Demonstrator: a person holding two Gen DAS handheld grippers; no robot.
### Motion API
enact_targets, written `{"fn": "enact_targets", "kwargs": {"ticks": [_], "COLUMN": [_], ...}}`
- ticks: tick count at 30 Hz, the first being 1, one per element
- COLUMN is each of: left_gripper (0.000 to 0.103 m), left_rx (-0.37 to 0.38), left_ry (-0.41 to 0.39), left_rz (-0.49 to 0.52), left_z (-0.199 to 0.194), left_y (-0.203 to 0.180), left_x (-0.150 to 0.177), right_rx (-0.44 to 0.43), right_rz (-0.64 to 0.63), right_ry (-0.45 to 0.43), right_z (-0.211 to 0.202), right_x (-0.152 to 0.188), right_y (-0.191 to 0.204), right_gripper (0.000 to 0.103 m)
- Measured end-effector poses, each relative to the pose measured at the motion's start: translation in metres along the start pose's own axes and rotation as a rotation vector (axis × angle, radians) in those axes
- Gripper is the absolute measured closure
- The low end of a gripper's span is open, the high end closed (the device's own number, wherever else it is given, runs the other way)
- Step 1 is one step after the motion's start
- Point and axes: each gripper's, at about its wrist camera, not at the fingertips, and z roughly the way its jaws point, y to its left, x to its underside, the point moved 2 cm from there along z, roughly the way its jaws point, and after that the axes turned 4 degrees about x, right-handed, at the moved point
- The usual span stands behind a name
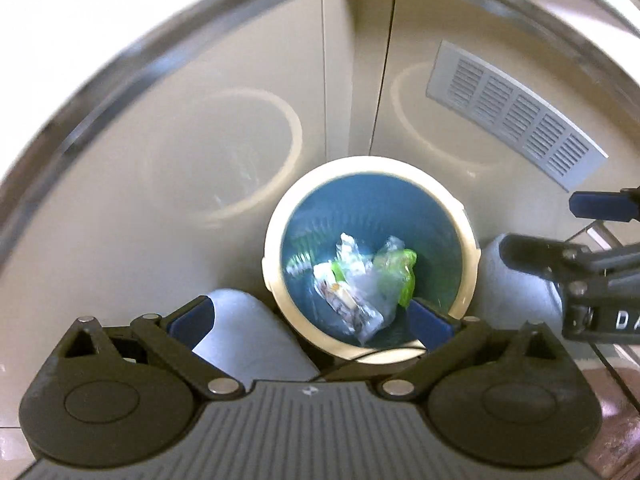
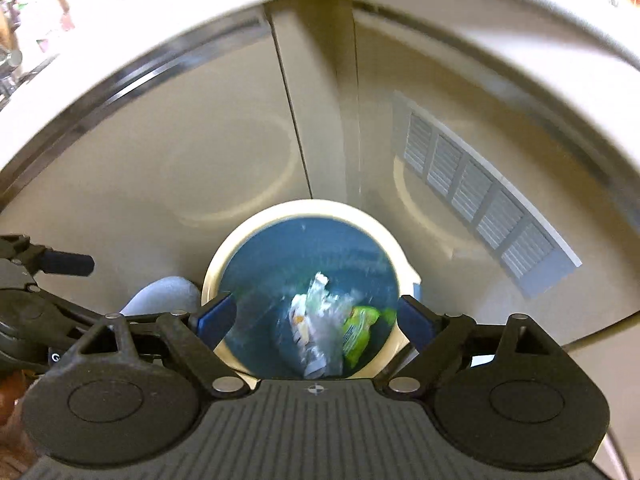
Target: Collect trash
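A round bin with a cream rim [image 1: 372, 164] and a blue inside stands on the floor against a cabinet corner, and is also in the right wrist view [image 2: 304, 208]. At its bottom lie crumpled clear wrappers [image 1: 360, 280] [image 2: 316, 320] and a green packet [image 1: 406, 272] [image 2: 360, 328]. My left gripper [image 1: 310, 320] hangs open above the bin's near edge, nothing between its fingers. My right gripper [image 2: 316, 318] is open over the bin too, empty, and shows at the right of the left wrist view [image 1: 560, 226]. One left finger [image 2: 68, 264] reaches in at the right wrist view's left edge.
Glossy beige cabinet doors [image 1: 200, 140] rise behind the bin and meet in a corner. A grey vent grille [image 1: 516, 116] [image 2: 480, 196] is set in the right door. Pale grey rounded shapes [image 1: 248, 332] [image 1: 516, 280] flank the bin. A white counter edge [image 2: 200, 12] runs above.
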Motion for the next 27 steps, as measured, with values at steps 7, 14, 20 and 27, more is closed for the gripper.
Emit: {"fn": "enact_targets", "kwargs": {"ticks": [7,14,20,27], "left_gripper": [0.000,0.000,0.000,0.000], "left_rx": [-0.028,-0.051,-0.059,-0.061], "left_ry": [-0.065,-0.124,-0.138,-0.144], "left_rz": [0.036,0.045,0.071,0.066], "left_z": [-0.020,-0.040,-0.046,-0.048], "left_y": [-0.009,-0.010,-0.012,-0.012], "left_x": [0.006,0.008,0.008,0.008], "right_rx": [0.025,0.063,0.073,0.079], "right_rz": [-0.081,-0.123,-0.149,-0.142], "right_ry": [-0.070,-0.118,-0.135,-0.136], "right_z": [-0.032,-0.048,-0.050,-0.051], "right_x": [0.012,0.018,0.020,0.021], "right_y": [0.009,0.012,0.014,0.013], "right_gripper": [0.012,0.009,0.008,0.008]}}
